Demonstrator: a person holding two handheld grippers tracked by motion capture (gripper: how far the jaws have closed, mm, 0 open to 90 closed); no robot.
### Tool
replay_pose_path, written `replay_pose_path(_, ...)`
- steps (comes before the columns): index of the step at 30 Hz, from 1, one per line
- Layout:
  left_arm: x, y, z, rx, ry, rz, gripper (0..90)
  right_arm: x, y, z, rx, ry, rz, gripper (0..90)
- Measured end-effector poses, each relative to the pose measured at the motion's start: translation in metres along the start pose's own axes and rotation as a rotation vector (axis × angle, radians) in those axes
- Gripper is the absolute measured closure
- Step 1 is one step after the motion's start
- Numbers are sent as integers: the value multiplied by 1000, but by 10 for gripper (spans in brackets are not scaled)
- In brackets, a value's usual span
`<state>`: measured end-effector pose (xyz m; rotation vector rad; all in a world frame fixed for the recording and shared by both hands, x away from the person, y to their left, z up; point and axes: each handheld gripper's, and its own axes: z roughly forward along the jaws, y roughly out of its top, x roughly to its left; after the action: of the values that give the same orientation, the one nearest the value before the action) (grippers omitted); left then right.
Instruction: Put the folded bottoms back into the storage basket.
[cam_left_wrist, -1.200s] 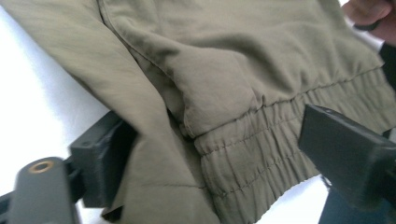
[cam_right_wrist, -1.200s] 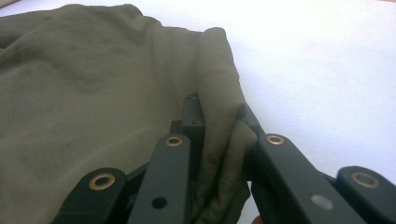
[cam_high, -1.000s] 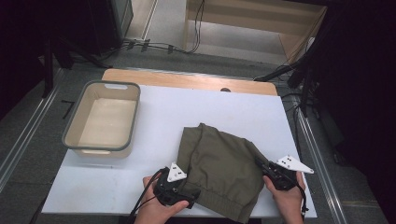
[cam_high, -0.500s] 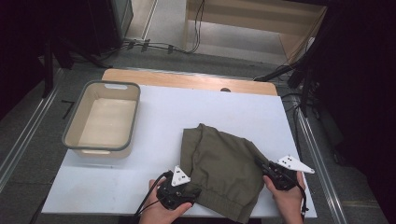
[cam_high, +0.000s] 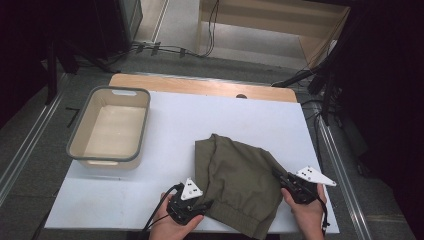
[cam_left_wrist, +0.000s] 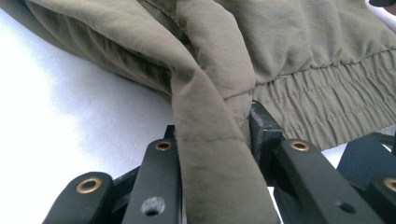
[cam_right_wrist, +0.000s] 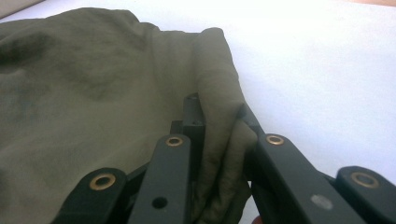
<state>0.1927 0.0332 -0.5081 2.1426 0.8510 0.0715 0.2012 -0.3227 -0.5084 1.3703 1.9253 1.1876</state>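
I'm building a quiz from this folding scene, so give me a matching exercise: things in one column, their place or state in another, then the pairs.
Things:
1. olive garment
2. grey tub
3. left tongs
4. right tongs

Places or states:
A. clamped on the garment's right edge
B. empty, at the table's left
C. crumpled on the white tabletop
D. just been closing on a fold at the garment's left edge

Pairs: 1-C, 2-B, 3-D, 4-A
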Motion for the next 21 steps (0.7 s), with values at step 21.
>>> replay_pose_path(21, -5, 3, -11, -87, -2, 61, 745, 1, 5, -6, -21, 5, 1, 781)
